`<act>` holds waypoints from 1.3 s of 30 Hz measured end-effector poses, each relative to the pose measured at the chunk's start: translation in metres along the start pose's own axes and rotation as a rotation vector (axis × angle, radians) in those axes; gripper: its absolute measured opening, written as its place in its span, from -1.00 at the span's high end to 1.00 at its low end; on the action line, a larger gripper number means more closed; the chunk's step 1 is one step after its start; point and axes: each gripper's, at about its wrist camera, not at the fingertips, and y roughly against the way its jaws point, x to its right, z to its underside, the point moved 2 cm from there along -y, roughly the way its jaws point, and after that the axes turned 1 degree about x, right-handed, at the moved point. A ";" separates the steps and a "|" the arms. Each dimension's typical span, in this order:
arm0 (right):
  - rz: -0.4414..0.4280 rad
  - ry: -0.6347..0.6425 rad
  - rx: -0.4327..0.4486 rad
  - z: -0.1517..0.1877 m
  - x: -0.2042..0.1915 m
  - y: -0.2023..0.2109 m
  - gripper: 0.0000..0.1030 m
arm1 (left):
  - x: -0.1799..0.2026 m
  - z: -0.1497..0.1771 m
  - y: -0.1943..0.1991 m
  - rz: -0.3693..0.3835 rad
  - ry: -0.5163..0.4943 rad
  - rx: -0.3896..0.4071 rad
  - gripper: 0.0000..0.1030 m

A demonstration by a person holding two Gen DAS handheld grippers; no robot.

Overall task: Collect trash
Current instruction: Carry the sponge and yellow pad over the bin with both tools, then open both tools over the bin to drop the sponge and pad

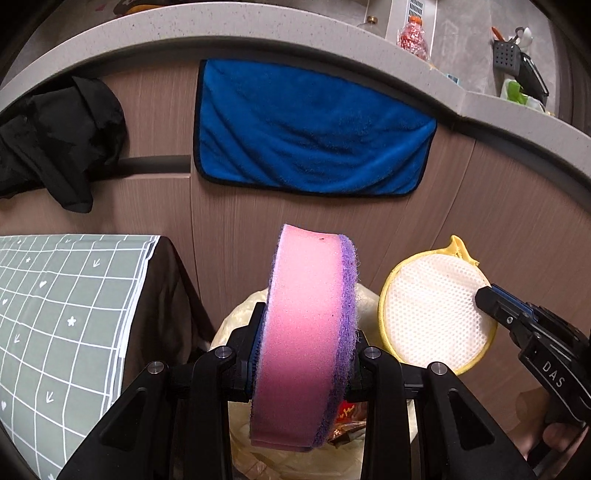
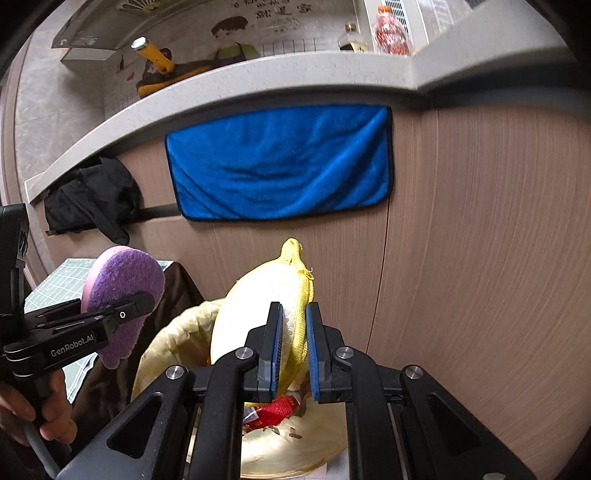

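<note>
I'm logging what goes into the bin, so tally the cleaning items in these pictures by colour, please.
Pink and purple: 1, the sponge in the left hand-held gripper
Yellow and white: 1, the mesh scrubber in the right hand-held gripper
Blue: 1, the cloth hanging on the cabinet
Total: 3

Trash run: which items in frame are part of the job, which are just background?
Job:
- pink and purple sponge, clamped in the left gripper
- yellow-rimmed mesh scrubber, clamped in the right gripper
- trash bin with yellowish liner, below both, wrappers already inside

Background:
- blue towel hanging on the cabinet
- black cloth
- grid-pattern cloth
- red-filled bottle on the counter
</note>
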 end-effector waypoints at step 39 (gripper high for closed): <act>-0.086 -0.148 -0.086 0.015 -0.037 0.050 0.00 | -0.020 0.024 0.097 -0.072 -0.024 0.030 -0.11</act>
